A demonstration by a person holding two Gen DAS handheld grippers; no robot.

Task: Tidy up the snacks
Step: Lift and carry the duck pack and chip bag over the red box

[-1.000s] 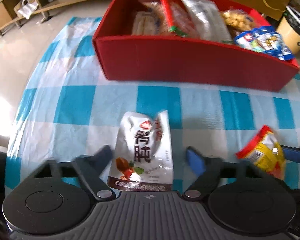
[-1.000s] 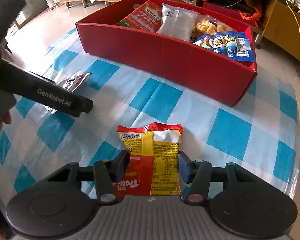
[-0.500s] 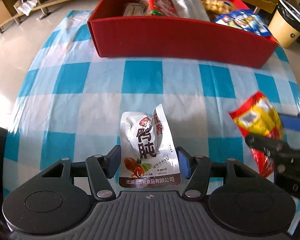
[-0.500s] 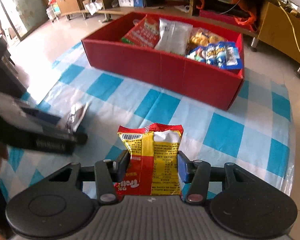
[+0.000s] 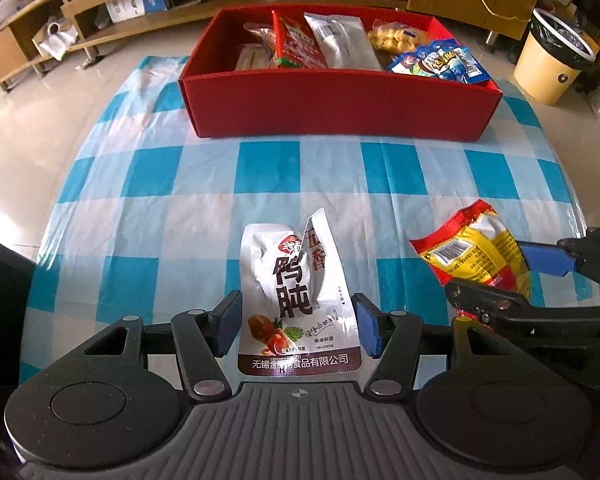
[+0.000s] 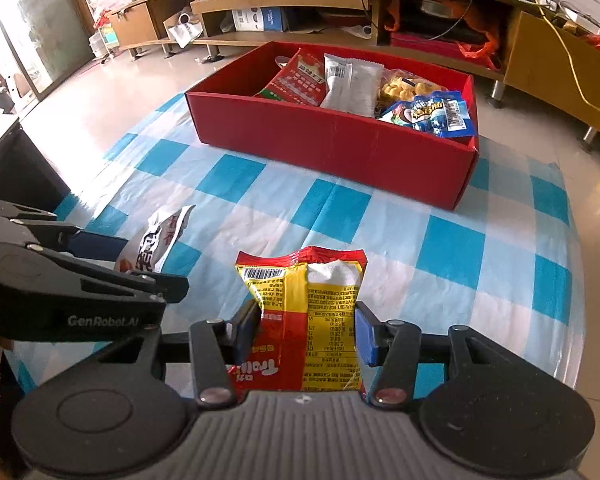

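My left gripper [image 5: 298,330] is shut on a silver snack pouch [image 5: 296,292] with dark Chinese print and holds it above the checked cloth. My right gripper [image 6: 306,334] is shut on a red and yellow snack bag [image 6: 306,320], also held above the cloth. The bag also shows at the right of the left wrist view [image 5: 474,254], and the pouch at the left of the right wrist view [image 6: 156,246]. A red box [image 5: 340,98] with several snack packs inside stands at the far side of the table; it also shows in the right wrist view [image 6: 332,140].
A blue and white checked cloth [image 5: 260,176] covers the table. A yellow waste bin [image 5: 552,68] stands on the floor at the far right. Low wooden shelves [image 6: 268,4] run along the back wall. A dark object [image 6: 16,168] stands left of the table.
My left gripper closed on the silver pouch and lifted it. Both grippers rose and pulled back from the red box, each with its snack.
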